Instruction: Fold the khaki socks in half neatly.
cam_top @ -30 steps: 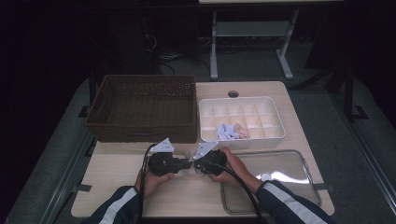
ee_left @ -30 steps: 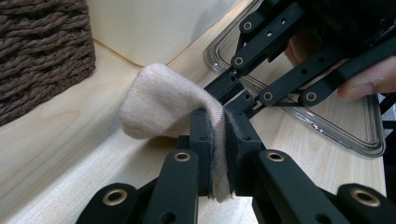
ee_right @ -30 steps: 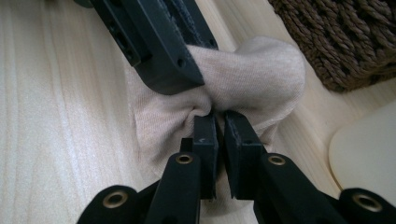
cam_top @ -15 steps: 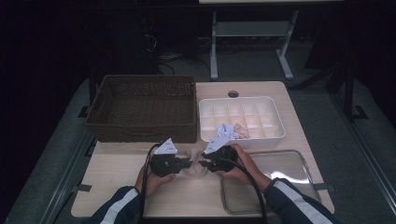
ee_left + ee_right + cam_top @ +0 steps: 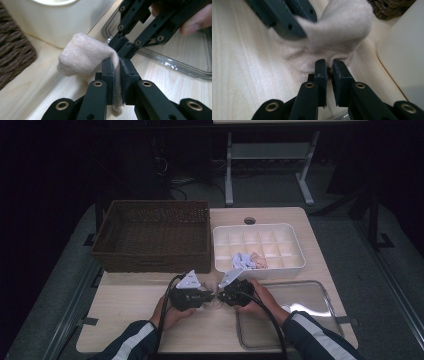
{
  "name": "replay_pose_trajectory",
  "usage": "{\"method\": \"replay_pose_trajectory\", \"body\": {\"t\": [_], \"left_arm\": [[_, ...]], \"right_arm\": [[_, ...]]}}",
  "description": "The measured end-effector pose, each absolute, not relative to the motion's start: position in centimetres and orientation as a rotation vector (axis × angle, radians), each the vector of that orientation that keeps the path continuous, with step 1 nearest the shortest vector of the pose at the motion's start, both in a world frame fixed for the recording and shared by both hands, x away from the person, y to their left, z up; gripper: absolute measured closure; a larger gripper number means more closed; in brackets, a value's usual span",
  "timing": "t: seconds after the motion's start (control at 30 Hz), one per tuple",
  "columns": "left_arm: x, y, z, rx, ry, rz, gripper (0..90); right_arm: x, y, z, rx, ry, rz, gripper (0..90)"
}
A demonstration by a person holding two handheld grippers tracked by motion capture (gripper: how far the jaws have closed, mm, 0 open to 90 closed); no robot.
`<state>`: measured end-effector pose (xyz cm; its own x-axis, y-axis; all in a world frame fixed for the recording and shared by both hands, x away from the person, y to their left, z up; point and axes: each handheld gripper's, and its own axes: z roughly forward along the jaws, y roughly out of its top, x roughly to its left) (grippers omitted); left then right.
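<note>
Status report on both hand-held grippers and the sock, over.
Left hand-held gripper shut on beige sock. Right hand-held gripper pinching its other edge. Sock bunched over table, beside white bin. Nothing in the way.

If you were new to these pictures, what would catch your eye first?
First, the beige sock at the table's near edge, pinched from both sides by the left gripper and the right gripper. Behind it stand a dark wicker basket and a white divided tray with small cloth pieces inside.

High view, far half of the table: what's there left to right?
Dark brown woven wicker basket → white plastic compartment tray holding small bundled cloth pieces.
</note>
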<state>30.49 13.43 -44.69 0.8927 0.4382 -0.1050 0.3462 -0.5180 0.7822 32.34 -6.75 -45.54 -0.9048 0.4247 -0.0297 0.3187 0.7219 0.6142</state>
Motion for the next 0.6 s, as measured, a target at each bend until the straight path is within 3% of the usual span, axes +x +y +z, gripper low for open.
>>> {"method": "replay_pose_trajectory", "body": {"t": [0.2, 0.33, 0.6], "left_arm": [[30.3, 12.3, -45.3, 2.222, 0.522, 0.183, 82.3], [30.1, 12.2, -45.3, 2.229, 0.523, 0.187, 82.5], [30.0, 12.3, -45.2, 2.241, 0.517, 0.177, 82.6]], "right_arm": [[32.5, -6.7, -45.7, 0.613, 2.74, 0.955, 81.7], [32.7, -7.1, -45.4, 0.603, 2.733, 0.947, 70.5], [32.1, -8.3, -42.7, 0.575, 2.641, 1.077, 75.8]]}}
